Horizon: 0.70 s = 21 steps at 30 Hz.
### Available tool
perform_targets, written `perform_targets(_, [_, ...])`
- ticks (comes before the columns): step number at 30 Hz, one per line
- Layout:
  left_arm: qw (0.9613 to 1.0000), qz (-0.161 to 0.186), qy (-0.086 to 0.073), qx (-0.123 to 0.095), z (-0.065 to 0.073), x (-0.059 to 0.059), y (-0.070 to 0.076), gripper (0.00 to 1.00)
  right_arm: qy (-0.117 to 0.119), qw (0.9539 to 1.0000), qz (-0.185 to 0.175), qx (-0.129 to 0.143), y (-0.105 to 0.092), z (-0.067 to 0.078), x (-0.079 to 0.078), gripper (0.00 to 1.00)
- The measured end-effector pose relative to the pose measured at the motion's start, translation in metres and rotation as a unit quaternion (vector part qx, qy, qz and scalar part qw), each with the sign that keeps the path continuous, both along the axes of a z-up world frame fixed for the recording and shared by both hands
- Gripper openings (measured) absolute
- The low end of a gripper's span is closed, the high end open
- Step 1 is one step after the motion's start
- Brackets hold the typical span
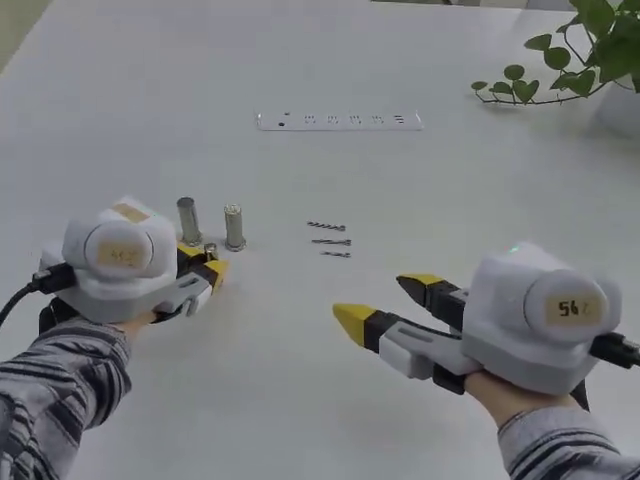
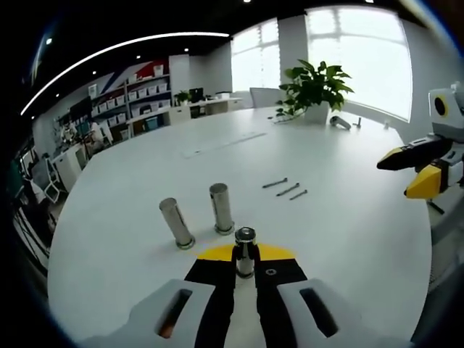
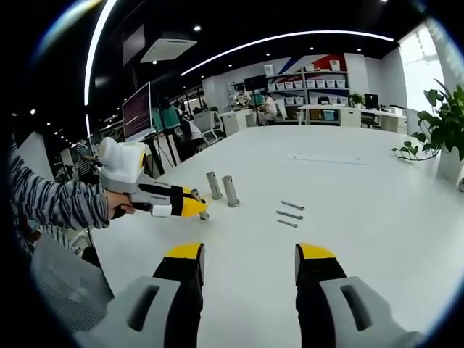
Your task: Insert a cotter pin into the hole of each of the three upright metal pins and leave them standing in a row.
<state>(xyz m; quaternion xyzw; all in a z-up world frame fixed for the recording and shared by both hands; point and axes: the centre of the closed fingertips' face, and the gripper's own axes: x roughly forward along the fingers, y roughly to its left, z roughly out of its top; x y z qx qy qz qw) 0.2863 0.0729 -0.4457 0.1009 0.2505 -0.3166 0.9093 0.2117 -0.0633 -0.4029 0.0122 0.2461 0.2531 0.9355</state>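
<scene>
Left claw (image 2: 245,262) is clenched on one upright metal pin (image 2: 245,245), a smooth steel cylinder; second pin (image 2: 221,208) and third pin (image 2: 176,223) stand just beyond its tips. Right claw (image 1: 385,298) is released and empty. We see the thin wire cotter pins (image 1: 330,240) lying flat just ahead of it, long axes roughly across its reach, so we judge it the nearer one to fetch them.
</scene>
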Motion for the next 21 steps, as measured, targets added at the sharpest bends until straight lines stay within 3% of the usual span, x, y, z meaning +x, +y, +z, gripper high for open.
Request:
perform_targets(10, [0.9997,-0.024,0.006,-0.005,-0.003,-0.030,-0.019,0.05,-0.002,1.0000,0.004,-0.003,-0.003,0.003,-0.012,0.47])
perform_targets(21, [0.9991,-0.040,0.007,-0.007,-0.011,-0.039,-0.025,0.05,0.008,1.0000,0.002,-0.003,-0.009,-0.002,-0.022,0.47])
